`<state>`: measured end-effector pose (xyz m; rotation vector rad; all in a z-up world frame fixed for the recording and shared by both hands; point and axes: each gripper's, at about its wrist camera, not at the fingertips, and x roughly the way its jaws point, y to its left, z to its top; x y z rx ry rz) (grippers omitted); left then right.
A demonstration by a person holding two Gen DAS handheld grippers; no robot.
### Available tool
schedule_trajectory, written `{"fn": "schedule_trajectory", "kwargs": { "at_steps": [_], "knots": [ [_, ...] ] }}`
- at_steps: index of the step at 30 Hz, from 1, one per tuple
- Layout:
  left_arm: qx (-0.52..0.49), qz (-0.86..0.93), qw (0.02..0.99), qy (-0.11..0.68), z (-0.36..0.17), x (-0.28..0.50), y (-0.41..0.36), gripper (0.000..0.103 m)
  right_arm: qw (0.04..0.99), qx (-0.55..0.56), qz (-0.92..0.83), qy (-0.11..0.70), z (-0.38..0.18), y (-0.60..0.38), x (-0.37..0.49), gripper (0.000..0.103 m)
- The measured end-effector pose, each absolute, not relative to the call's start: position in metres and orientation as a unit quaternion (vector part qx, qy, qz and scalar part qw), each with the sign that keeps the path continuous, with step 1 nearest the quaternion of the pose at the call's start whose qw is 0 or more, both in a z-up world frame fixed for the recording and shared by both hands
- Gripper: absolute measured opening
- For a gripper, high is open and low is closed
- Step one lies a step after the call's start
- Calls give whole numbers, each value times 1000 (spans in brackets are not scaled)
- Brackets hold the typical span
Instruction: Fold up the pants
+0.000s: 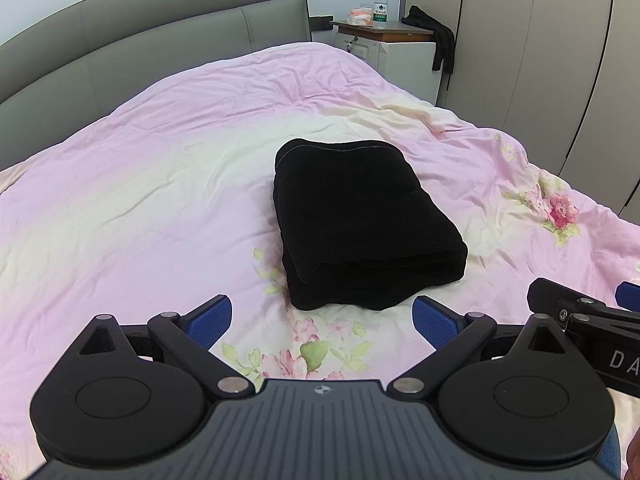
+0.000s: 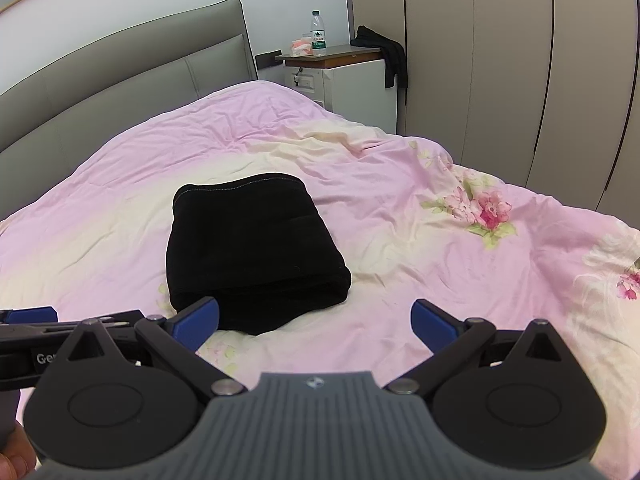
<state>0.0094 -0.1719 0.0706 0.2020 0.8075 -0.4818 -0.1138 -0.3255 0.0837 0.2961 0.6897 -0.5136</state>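
Note:
Black pants [image 1: 360, 220] lie folded into a thick rectangular bundle on the pink floral bedspread [image 1: 140, 200]. They also show in the right wrist view [image 2: 252, 248]. My left gripper [image 1: 322, 318] is open and empty, just short of the bundle's near edge. My right gripper [image 2: 316, 320] is open and empty, near the bundle's near right corner. The right gripper's tip shows at the right edge of the left wrist view [image 1: 580, 308]. The left gripper's tip shows at the left edge of the right wrist view [image 2: 28, 316].
A grey padded headboard [image 1: 140, 36] runs along the back left. A white nightstand [image 1: 404, 52] at the back holds a water bottle [image 1: 381, 6], a tissue pack and a draped black garment [image 1: 436, 36]. Wardrobe doors [image 1: 540, 60] stand on the right.

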Motion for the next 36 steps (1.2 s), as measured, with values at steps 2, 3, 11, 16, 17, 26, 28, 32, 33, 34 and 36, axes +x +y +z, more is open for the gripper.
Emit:
{"fn": "schedule_trajectory", "kwargs": {
  "at_steps": [2, 3, 11, 16, 17, 26, 28, 32, 33, 34, 36],
  "knots": [
    [97, -232, 887, 388, 71, 9, -172, 103, 898, 143, -248, 333, 84, -326, -114, 98],
    [97, -232, 887, 388, 70, 9, -172, 103, 898, 144, -248, 333, 84, -326, -114, 98],
    [97, -232, 887, 388, 71, 8, -172, 103, 898, 144, -250, 333, 84, -325, -117, 98],
    [98, -231, 887, 388, 71, 6, -174, 103, 897, 146, -251, 334, 85, -325, -119, 98],
    [97, -232, 887, 388, 71, 6, -173, 103, 897, 146, -252, 334, 85, -325, -120, 98],
    [96, -232, 887, 387, 71, 5, -174, 103, 897, 147, -252, 333, 85, -326, -121, 98],
    [96, -232, 887, 387, 72, 2, -176, 103, 897, 146, -252, 333, 85, -326, -121, 98],
    [96, -233, 889, 383, 75, -1, -177, 103, 897, 147, -254, 332, 86, -325, -125, 98],
    [95, -233, 889, 382, 76, -1, -176, 103, 897, 148, -254, 331, 87, -325, -125, 98],
    [95, -233, 889, 382, 76, 0, -176, 103, 897, 148, -254, 331, 87, -325, -126, 98],
    [95, -233, 890, 381, 76, 1, -175, 103, 897, 148, -255, 329, 89, -324, -127, 98]
  ]
}}
